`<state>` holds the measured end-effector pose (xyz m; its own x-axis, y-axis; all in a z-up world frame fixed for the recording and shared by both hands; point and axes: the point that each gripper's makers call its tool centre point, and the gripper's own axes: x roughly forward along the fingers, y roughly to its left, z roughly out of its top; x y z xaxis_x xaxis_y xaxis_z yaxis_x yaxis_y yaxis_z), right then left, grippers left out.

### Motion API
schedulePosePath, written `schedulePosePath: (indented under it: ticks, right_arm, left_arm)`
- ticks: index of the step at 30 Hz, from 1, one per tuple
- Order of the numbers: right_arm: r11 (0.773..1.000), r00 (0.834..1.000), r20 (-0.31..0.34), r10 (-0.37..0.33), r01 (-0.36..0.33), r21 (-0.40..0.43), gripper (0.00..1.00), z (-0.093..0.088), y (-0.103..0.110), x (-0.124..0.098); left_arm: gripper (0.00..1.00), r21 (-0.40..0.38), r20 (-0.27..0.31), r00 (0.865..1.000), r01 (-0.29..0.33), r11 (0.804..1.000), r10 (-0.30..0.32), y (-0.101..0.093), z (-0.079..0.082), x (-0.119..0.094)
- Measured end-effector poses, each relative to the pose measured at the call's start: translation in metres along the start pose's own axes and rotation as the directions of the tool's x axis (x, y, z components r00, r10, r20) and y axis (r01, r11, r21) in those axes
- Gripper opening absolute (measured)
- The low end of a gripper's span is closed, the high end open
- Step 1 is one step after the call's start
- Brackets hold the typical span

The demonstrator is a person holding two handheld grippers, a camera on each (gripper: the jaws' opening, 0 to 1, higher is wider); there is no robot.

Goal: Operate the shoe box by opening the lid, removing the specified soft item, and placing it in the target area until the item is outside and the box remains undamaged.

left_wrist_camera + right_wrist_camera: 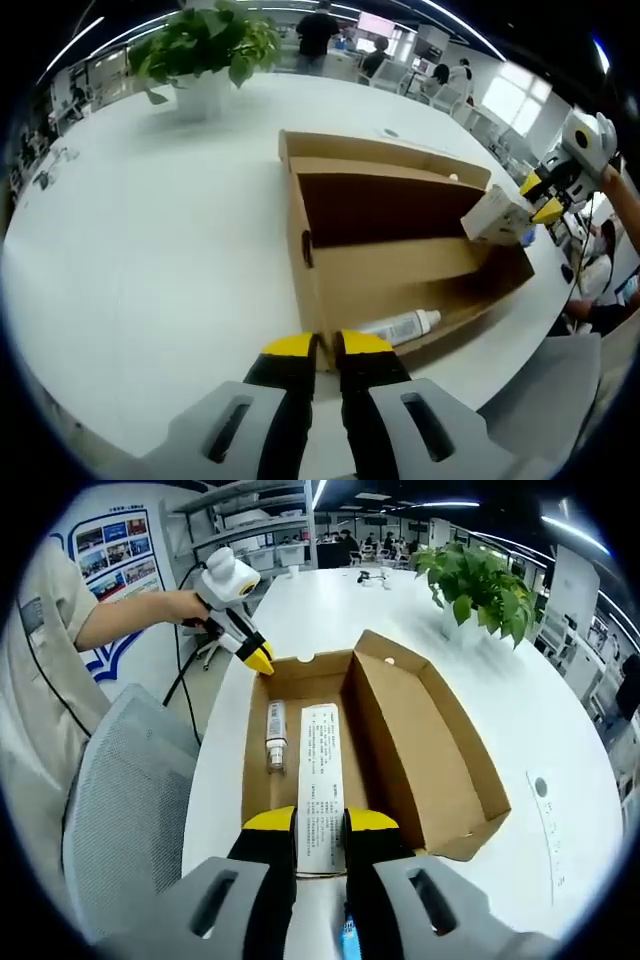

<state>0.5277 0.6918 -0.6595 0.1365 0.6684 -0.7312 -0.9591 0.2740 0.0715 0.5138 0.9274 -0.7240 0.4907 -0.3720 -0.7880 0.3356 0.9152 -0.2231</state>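
At lower centre our right gripper (320,825) clamps the white carton (320,780) above the open box (420,730); left gripper (327,348) pinches the box wall; next, carry it clear.

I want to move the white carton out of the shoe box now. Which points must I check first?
1. Lid open: ok, it stands folded back.
2. Right tongs hold the white carton: ok, shut on its near end.
3. Left tongs steady the shoe box: ok, shut on its end wall.
4. Carton clear of the box walls: not ok, it hangs over the box opening.
5. Tube apart from the carton: ok, it lies beside it on the box floor.
6. Box undamaged: cannot tell; no tear visible, but the clamped wall is partly hidden.
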Motion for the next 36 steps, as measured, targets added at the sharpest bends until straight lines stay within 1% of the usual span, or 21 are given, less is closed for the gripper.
schedulePosePath:
  ticks: [7,18,25,36]
  right_arm:
    - [1.000,0.999,0.036,-0.021,0.020,0.009,0.15,0.005,-0.007,-0.020]
    - [0.998,0.997,0.029,-0.065,0.065,-0.011,0.15,-0.004,-0.019,-0.048]
    - [0.996,0.996,0.019,-0.087,0.087,-0.015,0.15,-0.014,-0.028,-0.066]
    - [0.992,0.992,-0.011,-0.123,0.122,-0.024,0.15,-0.038,-0.045,-0.095]
  left_arm:
    - [0.05,0.003,-0.005,1.000,-0.002,1.000,0.002,0.000,0.000,0.000]
    - [0.05,0.020,-0.023,1.000,-0.005,1.000,0.005,-0.001,0.000,0.000]
    - [0.05,0.027,-0.026,1.000,-0.011,1.000,0.011,0.000,0.002,0.002]
    - [0.05,0.014,-0.029,1.000,-0.008,1.000,0.008,0.000,0.002,0.002]
